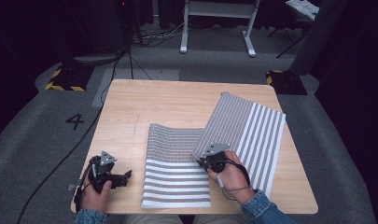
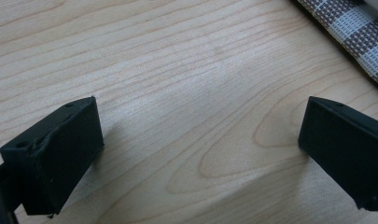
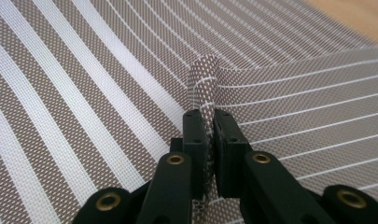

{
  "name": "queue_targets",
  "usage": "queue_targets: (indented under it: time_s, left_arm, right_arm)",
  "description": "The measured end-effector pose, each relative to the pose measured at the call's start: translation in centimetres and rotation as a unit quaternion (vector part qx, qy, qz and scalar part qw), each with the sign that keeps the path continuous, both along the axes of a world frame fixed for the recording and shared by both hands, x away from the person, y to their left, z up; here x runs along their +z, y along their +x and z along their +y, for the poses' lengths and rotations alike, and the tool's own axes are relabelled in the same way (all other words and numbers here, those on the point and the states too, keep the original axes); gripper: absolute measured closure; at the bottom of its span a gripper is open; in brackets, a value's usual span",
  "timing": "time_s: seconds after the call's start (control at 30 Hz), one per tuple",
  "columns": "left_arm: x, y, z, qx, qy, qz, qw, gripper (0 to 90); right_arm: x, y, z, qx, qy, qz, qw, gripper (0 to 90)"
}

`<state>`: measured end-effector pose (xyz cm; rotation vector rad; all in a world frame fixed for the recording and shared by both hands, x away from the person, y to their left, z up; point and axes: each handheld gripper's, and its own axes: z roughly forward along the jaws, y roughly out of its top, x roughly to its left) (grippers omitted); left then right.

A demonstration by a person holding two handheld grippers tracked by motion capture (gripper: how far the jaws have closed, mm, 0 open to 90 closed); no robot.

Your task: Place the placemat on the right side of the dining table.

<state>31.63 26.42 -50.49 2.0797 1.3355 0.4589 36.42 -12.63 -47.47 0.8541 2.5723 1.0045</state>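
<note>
Your right gripper (image 3: 210, 140), jaws clamped on the striped placemat (image 1: 242, 126)'s corner, risks slipping; left gripper (image 1: 113, 177), at 9 o'clock, gapes empty.

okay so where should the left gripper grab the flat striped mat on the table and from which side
Grip the striped mat at its near left corner, coming in level from the left over the bare table. The mat lies flat, so only an edge offers a hold, and that corner is closest to the open left gripper. The right gripper is already shut on the other mat.
</note>
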Motion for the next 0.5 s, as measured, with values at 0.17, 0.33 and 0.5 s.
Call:
queue_targets:
  time_s: [0.17,0.33,0.5]
  left_arm:
    - [0.0,0.0,0.0,0.0,0.0,0.0,1.0,0.0]
    - [0.0,0.0,0.0,0.0,0.0,0.0,1.0,0.0]
    - [0.0,0.0,0.0,-0.001,0.002,0.001,1.0,0.0]
  right_arm:
    - [1.2,-0.9,-1.0,0.016,0.003,-0.013,0.9998,85.4]
    - [0.6,-2.4,-3.2,0.039,-0.001,0.007,0.9992,84.6]
    - [0.3,-3.5,-6.1,0.035,-0.005,0.016,0.9993,83.7]
